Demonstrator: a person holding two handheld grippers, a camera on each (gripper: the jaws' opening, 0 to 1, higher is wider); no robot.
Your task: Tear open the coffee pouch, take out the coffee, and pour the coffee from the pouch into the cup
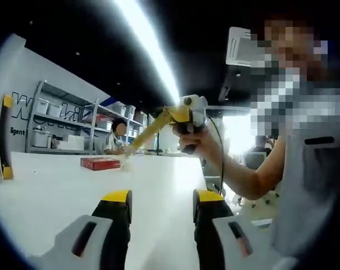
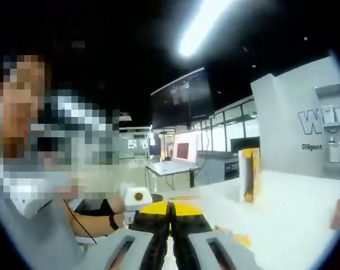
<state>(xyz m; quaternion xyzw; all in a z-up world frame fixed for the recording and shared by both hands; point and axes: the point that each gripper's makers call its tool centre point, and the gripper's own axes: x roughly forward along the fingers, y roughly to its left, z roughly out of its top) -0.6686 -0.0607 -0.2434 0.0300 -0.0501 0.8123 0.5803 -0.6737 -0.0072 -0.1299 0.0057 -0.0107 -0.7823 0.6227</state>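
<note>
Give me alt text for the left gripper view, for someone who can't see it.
The left tool hangs open over a white table, nothing between its yellow-tipped jaws. Across the table a person's hand holds the right tool up, pointing away towards a red box. Shelves with bins line the far wall.

A long ceiling light [image 1: 150,48] glows above grey shelving [image 1: 63,121] and a white wall [image 2: 293,118].

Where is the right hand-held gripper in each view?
Left gripper view: yellow-jawed right hand-held gripper at centre, held by a person's hand.
Right gripper view: bottom centre, jaws shut together.
Shared landmark: grey lettered wall, left edge there, right edge here.
</note>
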